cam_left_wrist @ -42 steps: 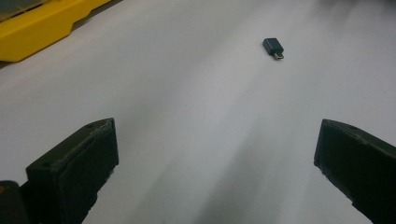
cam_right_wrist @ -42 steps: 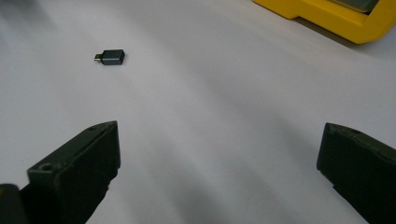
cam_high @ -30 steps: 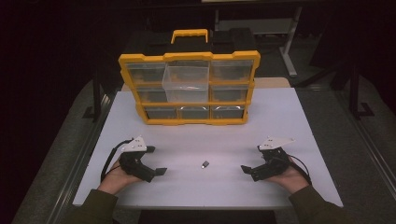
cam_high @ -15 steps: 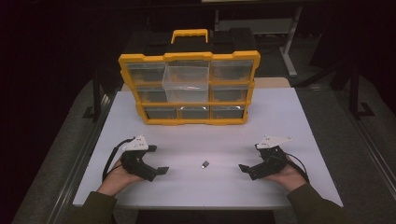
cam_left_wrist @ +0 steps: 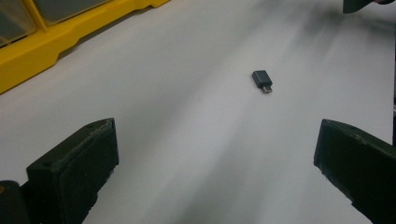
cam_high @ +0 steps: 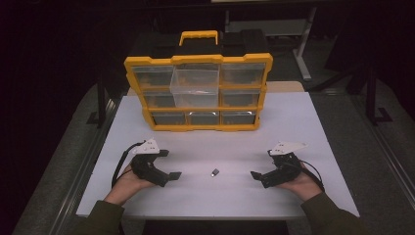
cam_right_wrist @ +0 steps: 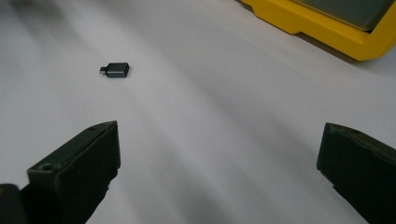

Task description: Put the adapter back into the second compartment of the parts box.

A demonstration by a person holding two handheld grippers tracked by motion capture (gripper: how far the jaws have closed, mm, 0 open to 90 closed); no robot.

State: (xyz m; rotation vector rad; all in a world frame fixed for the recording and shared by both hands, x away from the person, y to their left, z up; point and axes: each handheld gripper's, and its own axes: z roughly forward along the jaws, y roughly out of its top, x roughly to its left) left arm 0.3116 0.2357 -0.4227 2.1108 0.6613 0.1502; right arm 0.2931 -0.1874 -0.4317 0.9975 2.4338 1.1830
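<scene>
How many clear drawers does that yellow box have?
9 in the yellow organizer, three rows of three. The top-middle drawer is pulled out toward the person; the other eight sit flush. None seems hidden.

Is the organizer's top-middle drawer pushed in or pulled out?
Pulled out: the top-middle drawer juts forward of the yellow organizer, while its neighbours sit flush.
</scene>
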